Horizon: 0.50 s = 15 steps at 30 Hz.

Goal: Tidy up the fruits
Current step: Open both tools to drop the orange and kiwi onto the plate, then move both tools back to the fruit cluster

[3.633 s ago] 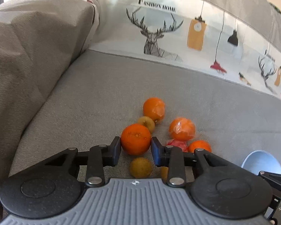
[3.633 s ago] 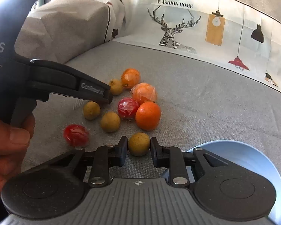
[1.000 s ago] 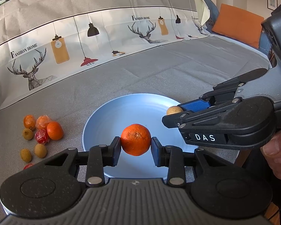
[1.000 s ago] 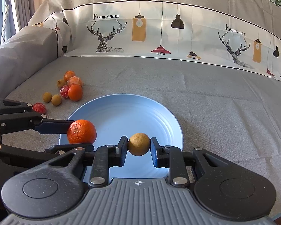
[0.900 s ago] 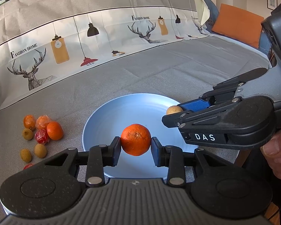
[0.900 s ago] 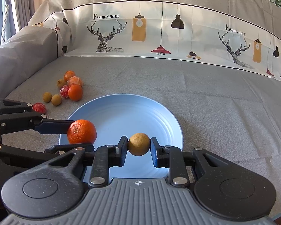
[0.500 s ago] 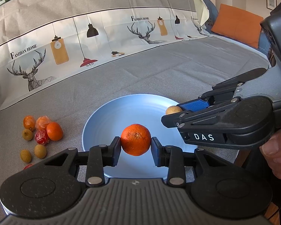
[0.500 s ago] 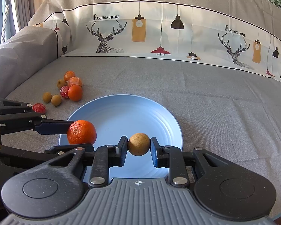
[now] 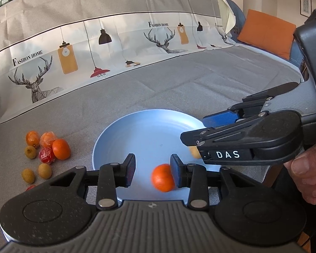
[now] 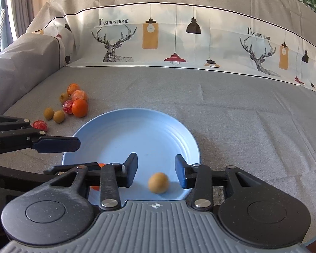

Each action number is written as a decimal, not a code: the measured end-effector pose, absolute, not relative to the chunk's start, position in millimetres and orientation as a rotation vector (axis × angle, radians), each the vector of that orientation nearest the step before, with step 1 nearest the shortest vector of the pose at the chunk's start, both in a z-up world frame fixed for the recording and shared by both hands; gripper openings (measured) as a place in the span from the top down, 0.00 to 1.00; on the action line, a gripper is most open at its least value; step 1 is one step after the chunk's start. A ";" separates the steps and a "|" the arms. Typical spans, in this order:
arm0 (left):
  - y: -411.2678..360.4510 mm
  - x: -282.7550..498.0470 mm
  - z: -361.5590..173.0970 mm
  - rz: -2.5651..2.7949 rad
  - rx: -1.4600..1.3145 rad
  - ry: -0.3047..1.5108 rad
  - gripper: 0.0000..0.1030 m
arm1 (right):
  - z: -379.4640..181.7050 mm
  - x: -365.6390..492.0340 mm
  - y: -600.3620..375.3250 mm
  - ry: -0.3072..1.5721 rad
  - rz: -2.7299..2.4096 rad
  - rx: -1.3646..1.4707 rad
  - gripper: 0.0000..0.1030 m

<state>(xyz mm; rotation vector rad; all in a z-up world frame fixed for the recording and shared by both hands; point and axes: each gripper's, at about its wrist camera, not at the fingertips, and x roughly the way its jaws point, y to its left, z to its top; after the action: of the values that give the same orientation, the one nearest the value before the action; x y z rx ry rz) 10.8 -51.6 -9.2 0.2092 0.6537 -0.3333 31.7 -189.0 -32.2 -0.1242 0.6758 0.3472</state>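
Listing by view, we start at the left wrist. Item: left gripper, fingers spread wide, gripping nothing. Item: orange, blurred, low against the inner face of the right-hand finger, over the near part of the blue plate; we judge it just let go and dropping. Item: right gripper, entering from the right, a small tan fruit blurred beneath its tip. Item: loose fruit pile on the grey sofa cover, left of the plate, well apart from both grippers.

Right wrist view. Item: right gripper, fingers likewise wide apart, empty. Item: tan fruit, blurred, between the fingers but touching neither, over the plate's near rim. Item: orange, mostly hidden behind the left gripper. Item: remaining fruits beyond the plate's left edge.

Step in hand, in our judgement: release onto the plate. Next move calls for lifting both grippers clear and returning leftward to the pile with fingers open.
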 end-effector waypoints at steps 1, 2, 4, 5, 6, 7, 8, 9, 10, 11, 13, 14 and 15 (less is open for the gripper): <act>-51.5 10.8 -9.0 -0.332 0.208 0.654 0.61 | -32.6 32.0 -189.3 0.676 0.344 -0.124 0.57; -51.4 11.2 -8.8 -0.331 0.207 0.654 0.61 | -33.0 32.0 -189.4 0.677 0.342 -0.125 0.54; -51.3 10.9 -8.4 -0.329 0.205 0.653 0.61 | -33.7 31.9 -188.8 0.676 0.338 -0.127 0.52; -51.2 10.8 -8.2 -0.327 0.205 0.653 0.61 | -33.6 32.0 -188.9 0.676 0.336 -0.127 0.51; -50.9 10.6 -8.2 -0.326 0.205 0.652 0.61 | -33.7 32.0 -189.1 0.676 0.334 -0.126 0.51; -50.8 10.4 -7.9 -0.325 0.204 0.651 0.61 | -33.8 32.2 -189.3 0.677 0.332 -0.126 0.51; -50.5 10.1 -7.7 -0.324 0.203 0.651 0.61 | -34.1 32.3 -189.4 0.677 0.330 -0.125 0.51; -50.1 10.0 -7.3 -0.322 0.202 0.650 0.61 | -34.4 32.5 -189.2 0.679 0.328 -0.124 0.51; -49.8 10.0 -7.2 -0.321 0.201 0.649 0.61 | -34.7 32.8 -189.2 0.680 0.325 -0.123 0.51; -49.4 9.8 -6.9 -0.319 0.199 0.648 0.61 | -34.9 32.9 -189.4 0.680 0.323 -0.122 0.51; -48.8 9.2 -6.4 -0.316 0.196 0.646 0.61 | -35.2 33.4 -189.9 0.681 0.317 -0.121 0.51; -48.2 9.3 -5.9 -0.315 0.194 0.645 0.61 | -35.3 33.8 -190.0 0.681 0.314 -0.120 0.51; -47.8 9.0 -5.3 -0.313 0.192 0.644 0.61 | -35.3 34.3 -190.3 0.681 0.313 -0.118 0.51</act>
<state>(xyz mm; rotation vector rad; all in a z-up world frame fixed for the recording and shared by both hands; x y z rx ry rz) 9.0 -47.8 -5.3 0.1925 0.6440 -0.3132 34.3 -190.3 -35.3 -0.1182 0.6812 0.3126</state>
